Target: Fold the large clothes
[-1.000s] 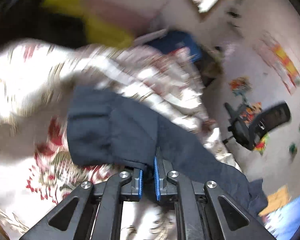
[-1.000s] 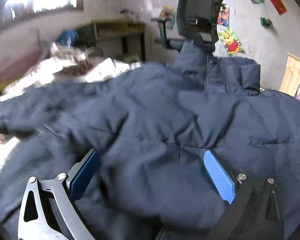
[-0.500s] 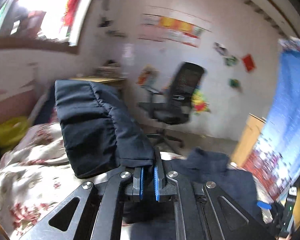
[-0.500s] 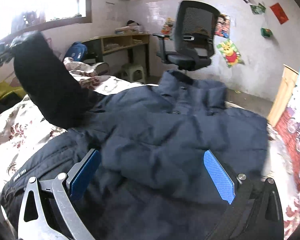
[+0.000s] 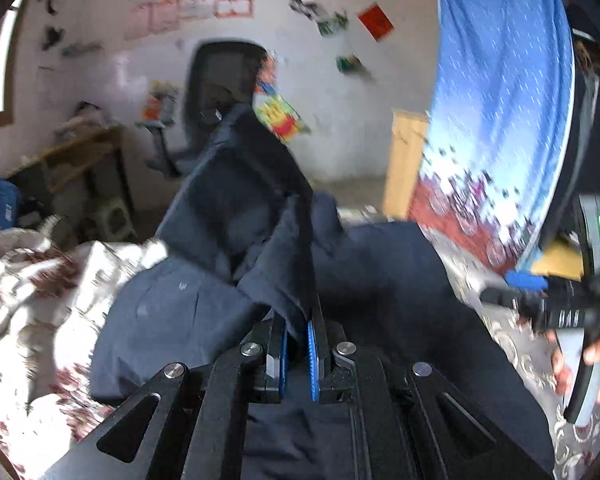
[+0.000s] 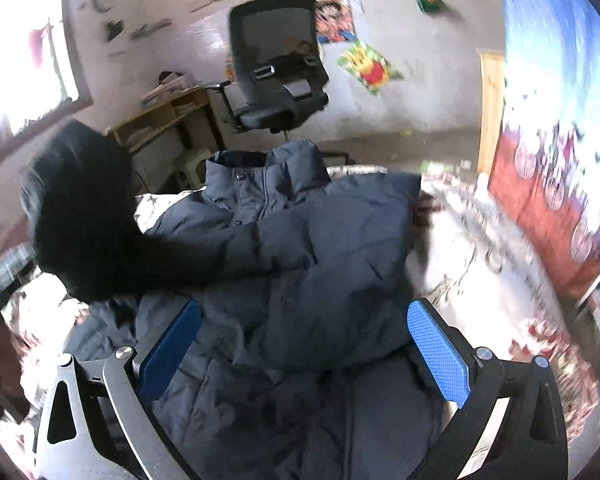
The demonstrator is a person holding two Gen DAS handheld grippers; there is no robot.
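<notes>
Two grippers are in play, and yours on the left, the black left gripper with blue pads point(image 5: 298, 354), has its jaws drawn nearly together on a fold of the navy padded jacket point(image 6: 300, 264). That pinched fold, the jacket's dark sleeve point(image 5: 256, 208), rises up and away from the pads, lifted clear of the body of the garment beneath it. In the right wrist view the same sleeve point(image 6: 80, 216) appears as a dark raised mass at the left, arching over the jacket's shoulder.

Your right gripper with blue pads and a silver left link point(image 6: 304, 344) stands wide open, its two pads well apart, with nothing between them but the jacket front lying below. It hovers over the lower chest of the jacket, pointing toward the collar. From the left wrist view you can see your right hand point(image 5: 588, 364) wrapped around that tool's handle at the far right edge, held low beside the jacket.

The jacket lies face up on the white bedspread with red floral print point(image 5: 32, 280), its stand-up collar point(image 6: 260, 164) toward the far edge and the snap placket running down from it. One sleeve is already folded across the chest, its end near the right shoulder.

Beyond the bed stands a black mesh office chair point(image 6: 278, 64) against the white wall, and a blue patterned curtain point(image 6: 560, 92) hangs at the right.
</notes>
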